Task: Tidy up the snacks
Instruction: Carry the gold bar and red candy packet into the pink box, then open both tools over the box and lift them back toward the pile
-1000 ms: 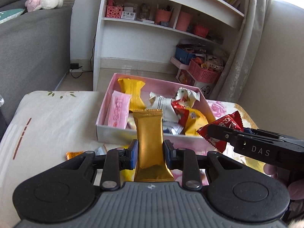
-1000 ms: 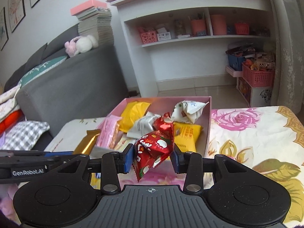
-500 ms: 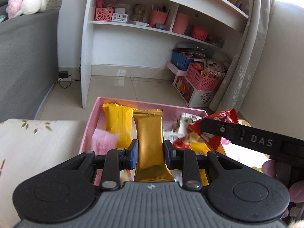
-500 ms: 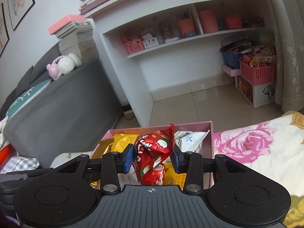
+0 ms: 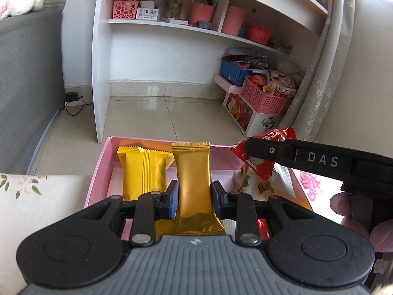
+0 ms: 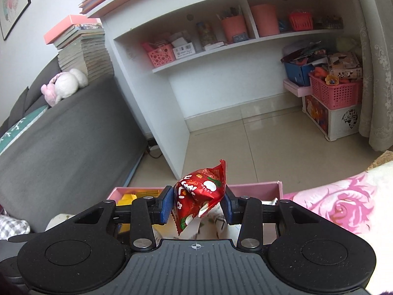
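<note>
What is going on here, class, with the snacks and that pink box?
A person is sorting snacks with handheld tongs. The left tongs grip a gold snack bar, and the right tongs grip a red snack packet. Both hang over the pink box, which already holds a yellow packet and other snacks.

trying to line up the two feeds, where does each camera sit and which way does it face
Left wrist: on the left gripper, looking forward-down over the pink cardboard box; it clamps a gold foil snack bar; fingertips of a hand show.
Right wrist: on the right gripper, same heading, clamping a red crinkly snack packet.
Shared: box, white shelf unit, red packet.
</note>
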Demonstrator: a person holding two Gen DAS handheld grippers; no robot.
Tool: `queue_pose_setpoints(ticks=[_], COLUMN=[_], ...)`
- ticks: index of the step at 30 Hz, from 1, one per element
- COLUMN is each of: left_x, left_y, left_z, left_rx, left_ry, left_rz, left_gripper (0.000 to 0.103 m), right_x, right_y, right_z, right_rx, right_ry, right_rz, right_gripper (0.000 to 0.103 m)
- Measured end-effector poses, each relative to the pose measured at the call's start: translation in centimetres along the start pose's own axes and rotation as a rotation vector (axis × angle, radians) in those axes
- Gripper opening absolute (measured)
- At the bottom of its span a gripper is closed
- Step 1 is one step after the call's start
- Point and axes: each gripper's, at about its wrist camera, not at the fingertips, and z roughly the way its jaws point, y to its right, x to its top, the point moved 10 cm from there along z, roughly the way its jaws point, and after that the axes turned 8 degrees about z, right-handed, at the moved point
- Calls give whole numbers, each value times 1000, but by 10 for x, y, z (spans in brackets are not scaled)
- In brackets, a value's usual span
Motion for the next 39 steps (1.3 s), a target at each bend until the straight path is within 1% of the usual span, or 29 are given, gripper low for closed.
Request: queue_pose_setpoints(ticks=[5, 7, 8, 9, 10, 11, 16, 18, 19, 20, 21, 25, 29, 31, 33, 37, 39], left_x=[2, 2, 2, 1, 2, 2, 1, 3, 3, 3, 2, 4, 4, 1, -5, -21, -30], left_y=[-5, -6, -5, -5, -7, -7, -8, -7, -7, -7, -7, -7, -7, -6, -7, -8, -8], left_z=[4, 6, 7, 7, 6, 5, 1, -3, -5, -7, -9, -23, -42, -50, -60, -82, -92], left_rx=[-10, -20, -29, -29, -22, -23, -23, -19, -17, -17, -18, -9, -4, -6, 9, 35, 48], left_ry=[-4, -7, -10, -10, -2, 1, 6, 10, 12, 12, 6, 6, 23, 16, 6, -11, -16], left_rz=[-33, -34, -33, -36, -40, -40, -43, -43, -43, -44, -43, -31, -44, -38, -36, -29, -16], left_gripper=[26, 26, 27, 33, 34, 37, 43, 48, 49, 53, 57, 63, 74, 77, 83, 88, 92], right_x=[1, 1, 1, 1, 2, 3, 1, 2, 2, 3, 3, 10, 11, 5, -3, -20, -30], right_y=[-3, -4, -5, -6, -6, -8, -9, -8, -8, -8, -8, -8, -7, -6, -5, -6, -8], right_z=[6, 7, 8, 8, 7, 6, 2, -2, -5, -7, -10, -30, -56, -68, -79, -102, -115], right_rx=[2, 16, 24, 31, 37, 43, 37, 30, 25, 21, 16, -10, -29, -30, -32, -42, -48], right_ry=[9, 10, 3, 1, 5, 7, 2, 4, 6, 6, 5, 16, 34, 29, 7, -8, -10], right_rz=[-4, 0, 4, 10, 16, 15, 4, 4, 3, 1, -3, -40, -75, -69, -69, -76, -77], right_gripper=[43, 43, 50, 59, 62, 64, 64, 69, 69, 70, 71, 76, 85, 88, 89, 94, 96])
